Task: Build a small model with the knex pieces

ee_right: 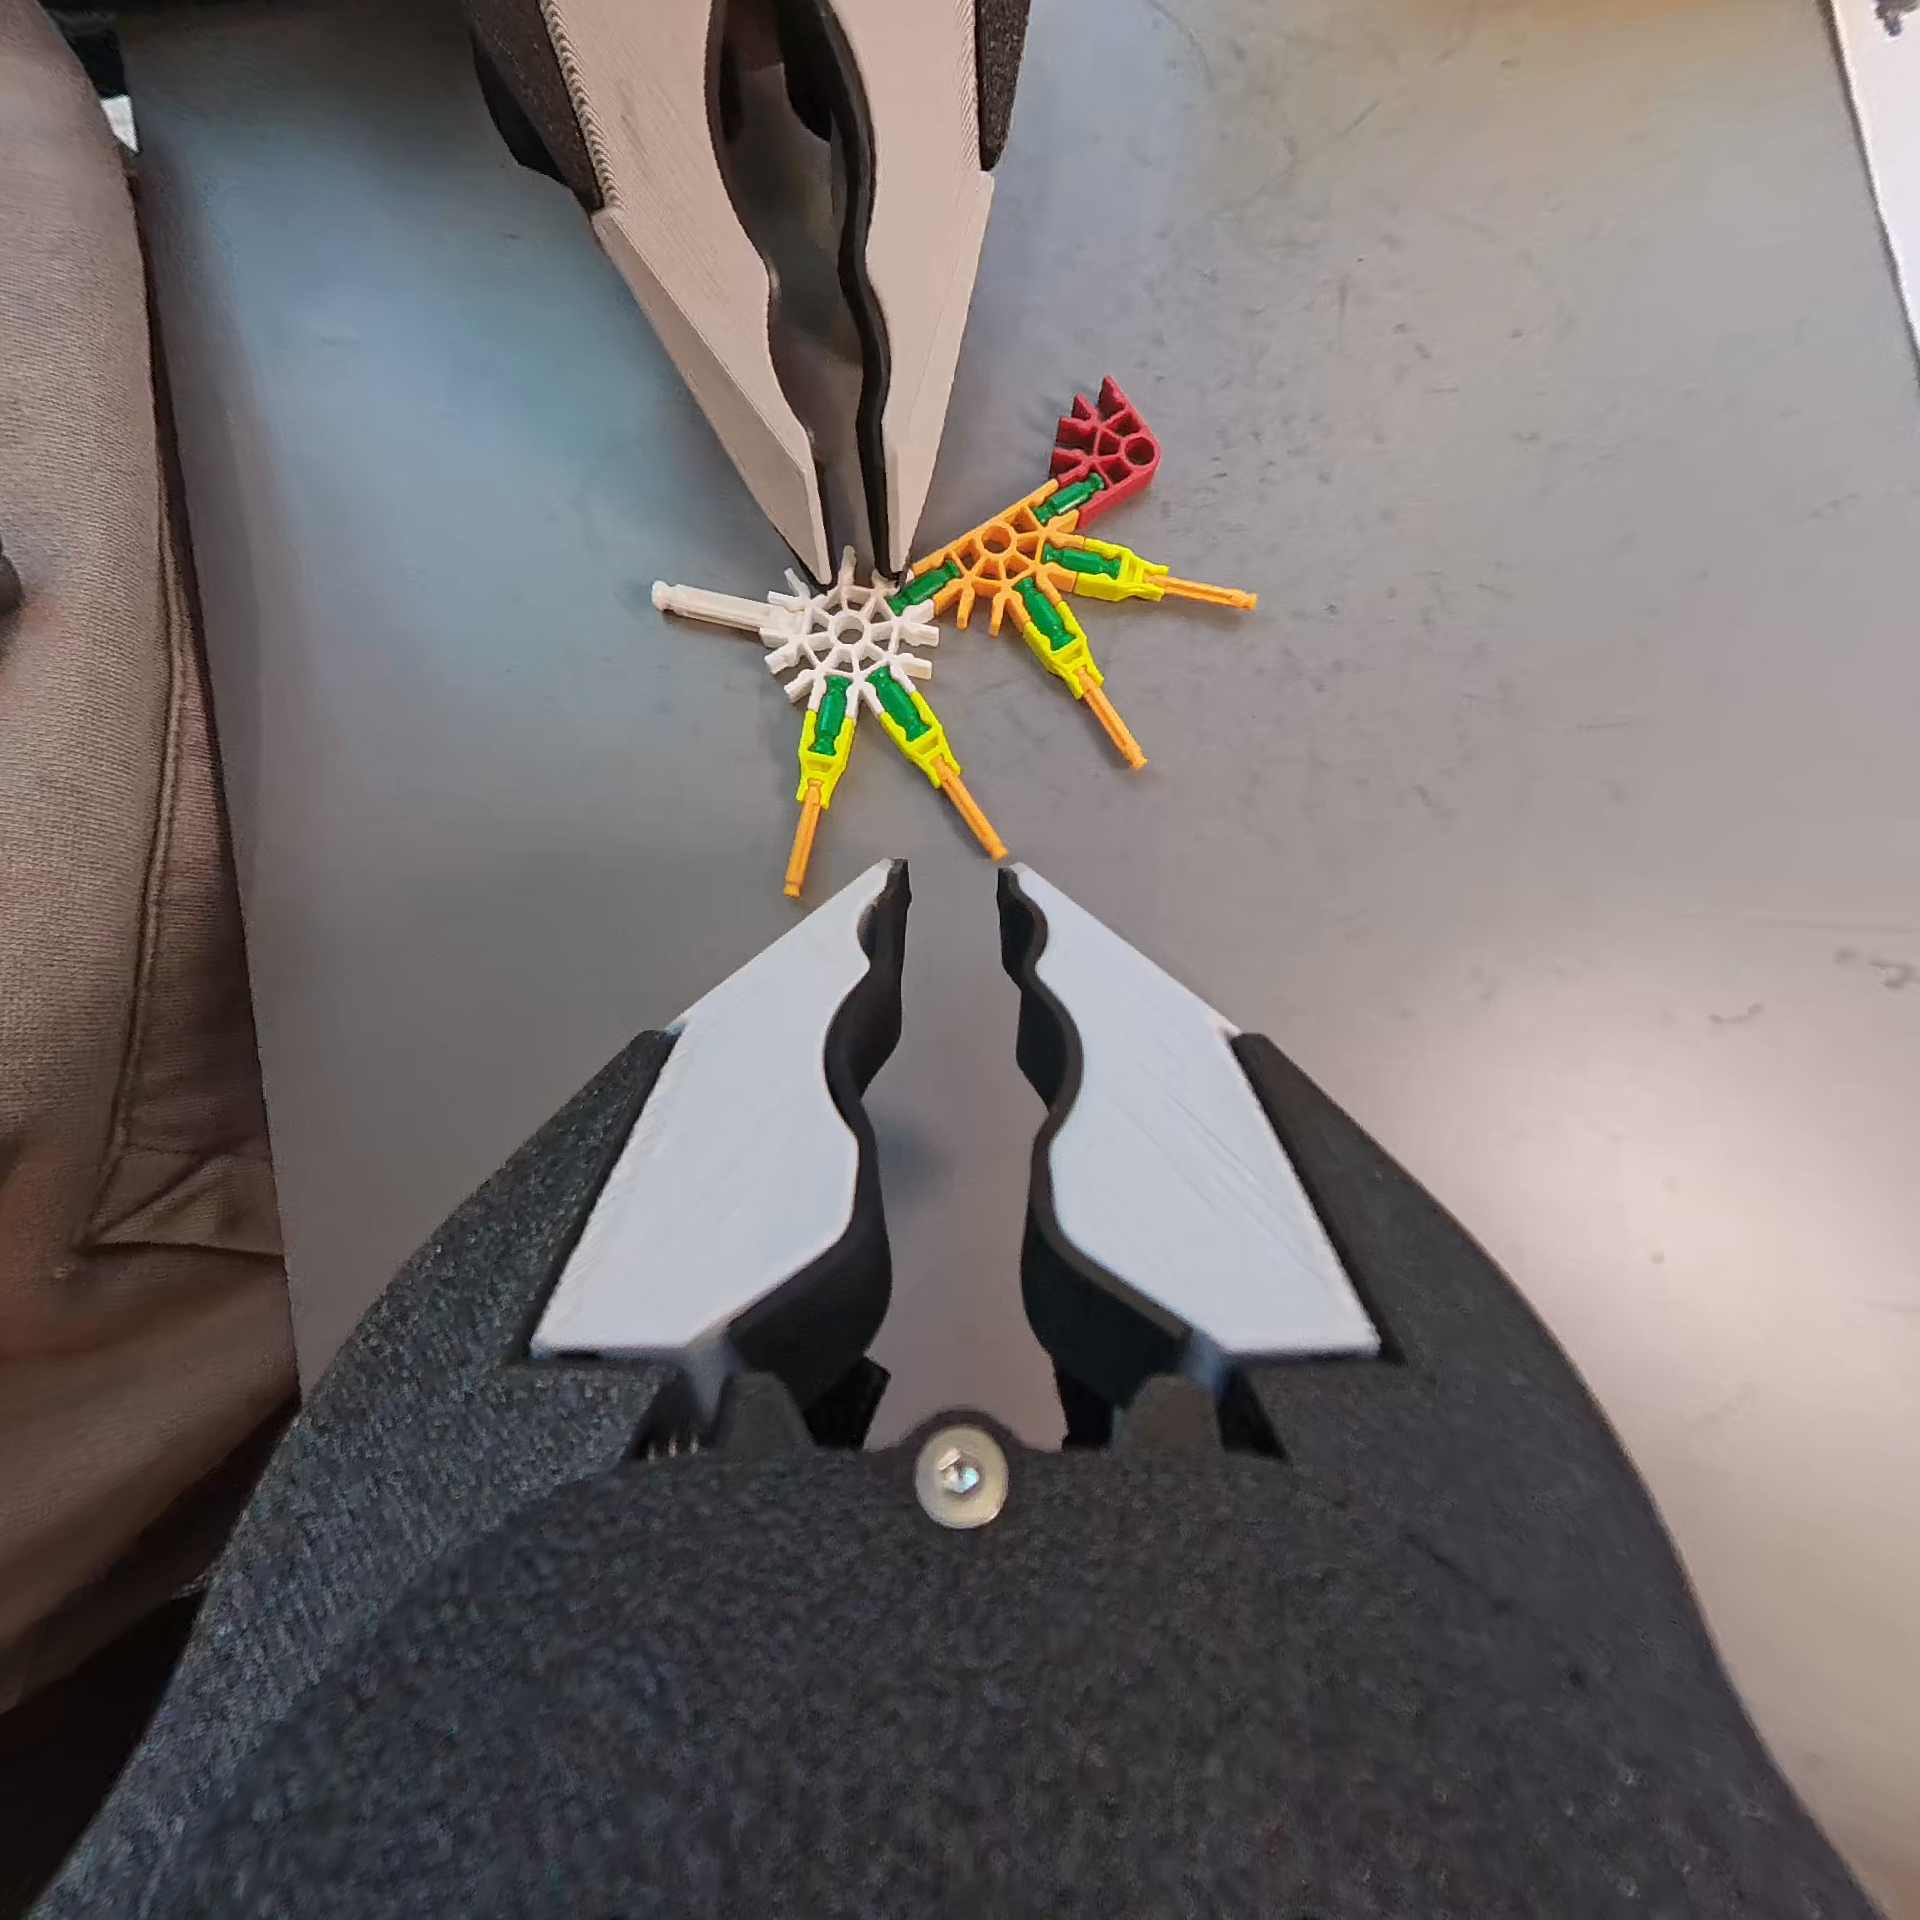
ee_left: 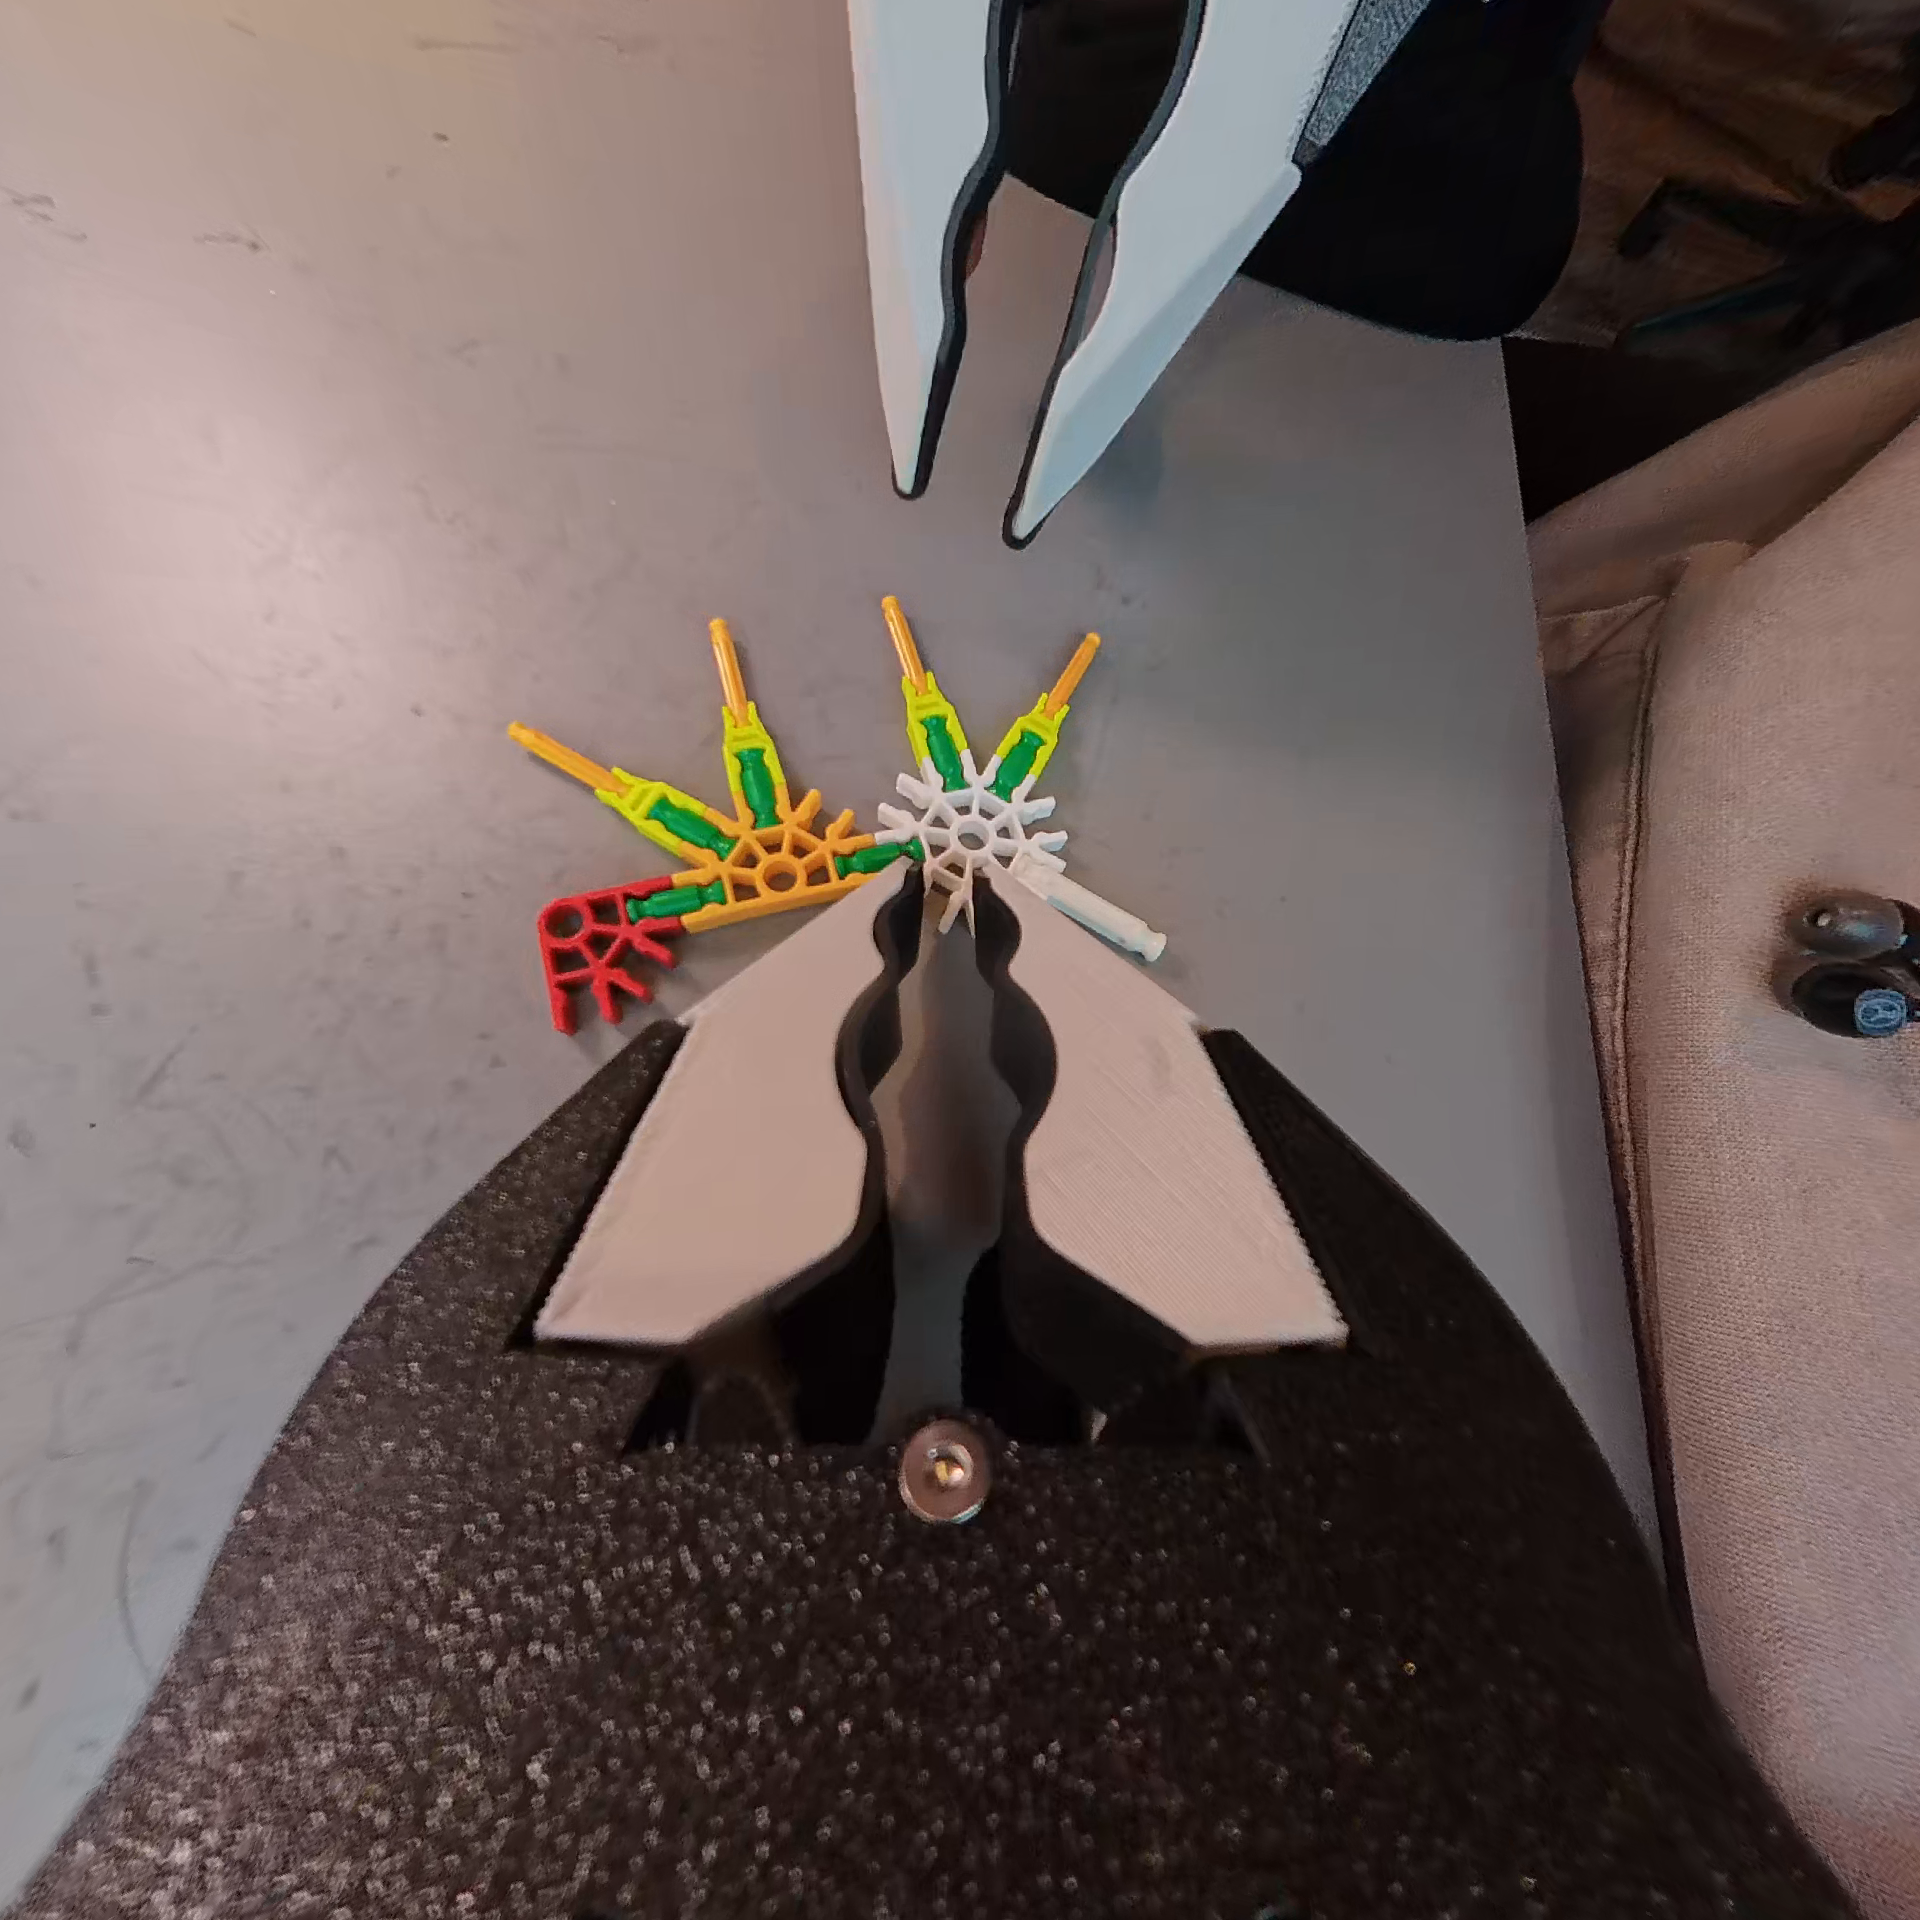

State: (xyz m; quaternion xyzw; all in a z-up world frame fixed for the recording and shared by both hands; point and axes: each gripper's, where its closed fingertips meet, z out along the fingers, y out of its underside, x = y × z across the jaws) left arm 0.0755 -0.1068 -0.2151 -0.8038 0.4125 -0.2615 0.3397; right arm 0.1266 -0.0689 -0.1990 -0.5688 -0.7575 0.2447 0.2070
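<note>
Left gripper (ee_left: 948, 896) pinches white connector (ee_left: 968, 831) (right gripper (ee_right: 951, 883) parted, nearby).

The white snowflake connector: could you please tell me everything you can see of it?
The white connector is a flat, round plastic hub with a centre hole and radiating slots, lying on the grey table. Three green rods and a white rod plug into it. The left gripper has its jaws nearly closed around one prong; the right gripper is apart.

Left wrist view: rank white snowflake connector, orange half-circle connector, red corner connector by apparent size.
Largest to smallest, as they look:
1. orange half-circle connector, widest span
2. white snowflake connector, partly hidden by the left hand-held gripper shut on one spoke
3. red corner connector, close to the white one; ranking unsure
</note>
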